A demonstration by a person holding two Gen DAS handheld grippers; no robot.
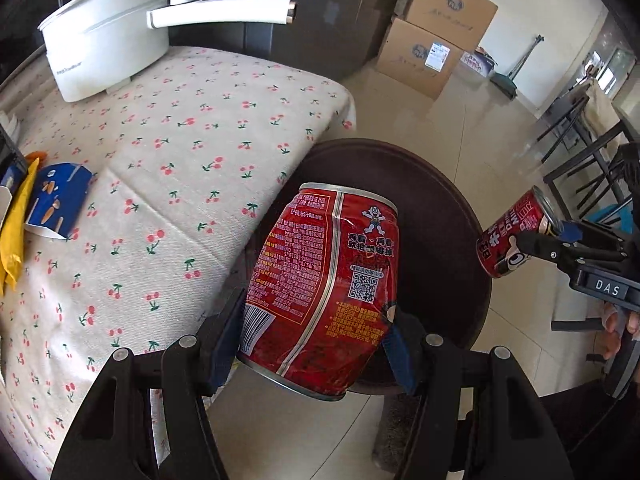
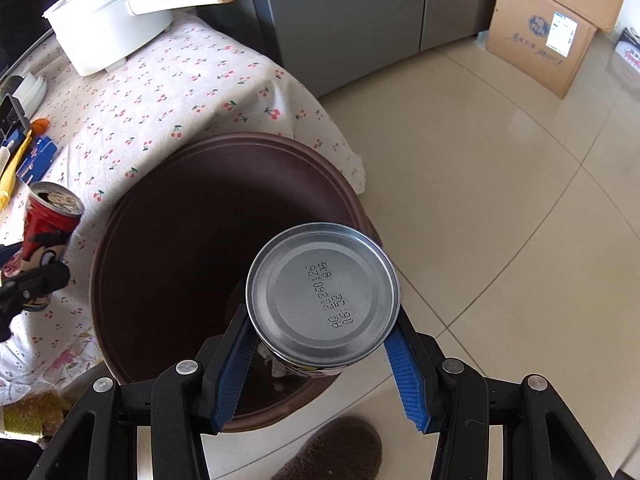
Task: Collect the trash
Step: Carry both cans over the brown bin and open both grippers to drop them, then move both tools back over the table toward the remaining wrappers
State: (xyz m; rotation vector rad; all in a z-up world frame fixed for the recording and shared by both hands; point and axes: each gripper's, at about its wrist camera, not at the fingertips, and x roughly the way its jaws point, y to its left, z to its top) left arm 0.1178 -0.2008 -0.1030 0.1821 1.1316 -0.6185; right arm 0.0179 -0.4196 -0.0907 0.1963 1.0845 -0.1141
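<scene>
In the left wrist view my left gripper (image 1: 316, 320) is shut on a dented red drink can (image 1: 328, 272), held tilted over the near rim of a dark brown round bin (image 1: 360, 142) beside the table. My right gripper (image 1: 540, 236) shows at the right, shut on a second red can (image 1: 508, 240). In the right wrist view the right gripper (image 2: 322, 320) clamps that can (image 2: 324, 292) by its sides, silver bottom facing the camera, above the bin (image 2: 280, 144). The left gripper (image 2: 28, 264) with its can (image 2: 48, 224) hangs at the bin's left edge.
The cherry-print tablecloth (image 1: 180, 152) carries a white pot (image 1: 104, 40) with a long handle, a blue carton (image 1: 56, 200) and a yellow wrapper (image 1: 16, 220). Cardboard boxes (image 1: 432, 40) stand on the tiled floor. A brown slipper (image 2: 332, 448) lies near the bin.
</scene>
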